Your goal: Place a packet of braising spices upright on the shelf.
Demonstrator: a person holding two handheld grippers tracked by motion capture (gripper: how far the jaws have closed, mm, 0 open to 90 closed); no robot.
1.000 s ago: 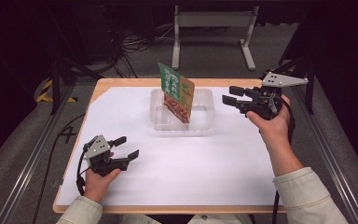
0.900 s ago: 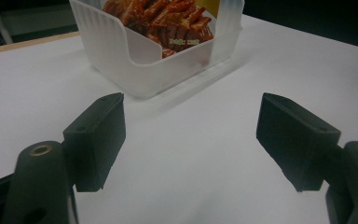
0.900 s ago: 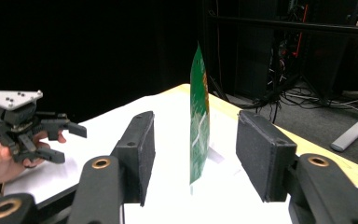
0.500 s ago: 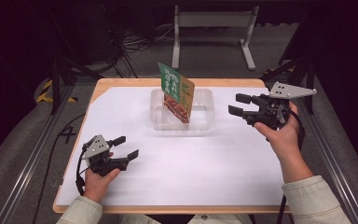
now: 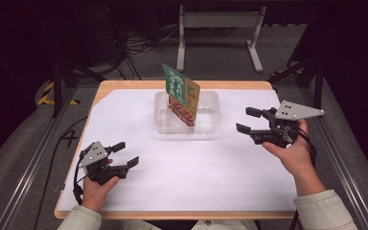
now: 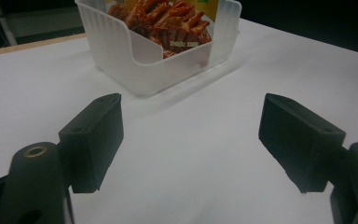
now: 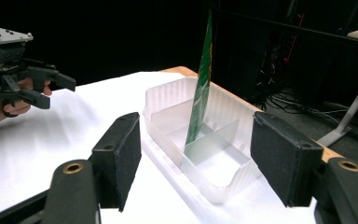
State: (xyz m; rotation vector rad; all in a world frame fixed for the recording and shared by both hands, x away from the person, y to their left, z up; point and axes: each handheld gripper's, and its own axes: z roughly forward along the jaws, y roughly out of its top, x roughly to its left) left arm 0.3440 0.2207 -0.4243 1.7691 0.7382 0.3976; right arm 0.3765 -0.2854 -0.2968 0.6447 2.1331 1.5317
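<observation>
Altogether, one snack packet [image 5: 182, 96] is seen standing upright in one clear plastic bin [image 5: 210, 111] near the table's [image 5: 124, 91] far edge. Two grippers are counted: the left gripper [image 5: 126, 154], jaws apart and empty, by the near left corner; the right gripper [image 5: 249, 120], jaws just opened wide and empty, beside the bin toward the right edge, nothing standing between.
</observation>
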